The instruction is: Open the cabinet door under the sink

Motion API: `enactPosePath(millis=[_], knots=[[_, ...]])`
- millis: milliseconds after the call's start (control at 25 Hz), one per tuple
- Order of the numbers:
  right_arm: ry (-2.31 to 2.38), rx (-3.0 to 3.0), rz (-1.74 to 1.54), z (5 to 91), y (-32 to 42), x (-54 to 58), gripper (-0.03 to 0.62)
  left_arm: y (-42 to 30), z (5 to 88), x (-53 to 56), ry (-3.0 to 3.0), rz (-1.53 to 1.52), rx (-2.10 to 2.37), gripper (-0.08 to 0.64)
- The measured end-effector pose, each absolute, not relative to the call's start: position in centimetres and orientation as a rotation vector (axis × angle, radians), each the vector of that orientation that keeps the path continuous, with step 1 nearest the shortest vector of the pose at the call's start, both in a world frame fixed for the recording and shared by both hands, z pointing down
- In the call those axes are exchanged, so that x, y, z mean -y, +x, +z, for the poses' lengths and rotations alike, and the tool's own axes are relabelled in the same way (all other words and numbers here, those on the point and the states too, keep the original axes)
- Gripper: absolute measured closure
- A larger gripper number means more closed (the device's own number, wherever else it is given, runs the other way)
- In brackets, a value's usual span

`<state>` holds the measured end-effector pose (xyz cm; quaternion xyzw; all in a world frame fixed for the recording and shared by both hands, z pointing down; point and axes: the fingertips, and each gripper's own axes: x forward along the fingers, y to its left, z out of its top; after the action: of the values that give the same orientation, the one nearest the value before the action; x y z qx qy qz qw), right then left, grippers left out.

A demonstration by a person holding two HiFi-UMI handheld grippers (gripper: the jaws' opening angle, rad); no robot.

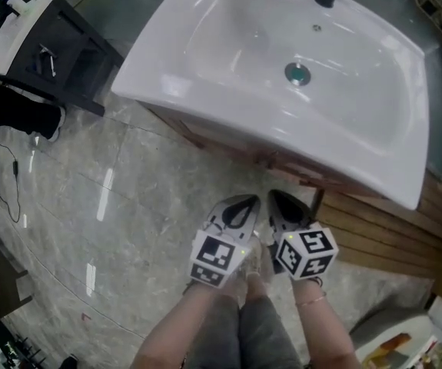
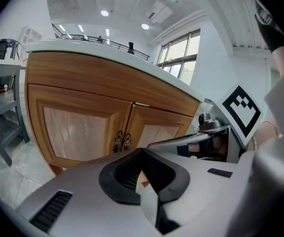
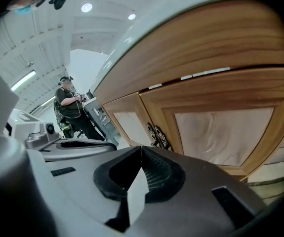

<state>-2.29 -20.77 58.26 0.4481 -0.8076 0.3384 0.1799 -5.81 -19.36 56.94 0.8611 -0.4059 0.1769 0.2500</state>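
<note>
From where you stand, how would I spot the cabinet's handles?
Start at the white sink; below it stands a curved wooden cabinet with two pale-panelled doors. Where they meet, two small handles sit side by side, dark and ornate against the plain wood.

Your right gripper (image 3: 141, 149) shows its jaws closed tip to tip, nothing between them, and it's pointed at the wooden cabinet (image 3: 206, 43). 2 doors (image 3: 221, 127) face you, both flush, each with a pale panel. 2 dark ornate handles (image 3: 157, 136) sit side by side at the seam, just above your jaw tips. The white sink rim (image 3: 146, 33) curves overhead. Far left, a person (image 3: 67, 102) stands in the background.
</note>
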Motion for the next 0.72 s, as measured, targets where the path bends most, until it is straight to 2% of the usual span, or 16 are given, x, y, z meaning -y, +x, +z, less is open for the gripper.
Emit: enactPosePath(millis=[480,720], knots=[[1.356,2.258,0.956,61.9,-1.5,22.2,0.580,-5.6,60.2,20.4,2.344,0.476,1.111,0.551],[1.409,2.237,1.051,63.9,-1.2,23.6,0.535,-5.4,61.5,20.4,2.339,0.462,1.115,0.551]])
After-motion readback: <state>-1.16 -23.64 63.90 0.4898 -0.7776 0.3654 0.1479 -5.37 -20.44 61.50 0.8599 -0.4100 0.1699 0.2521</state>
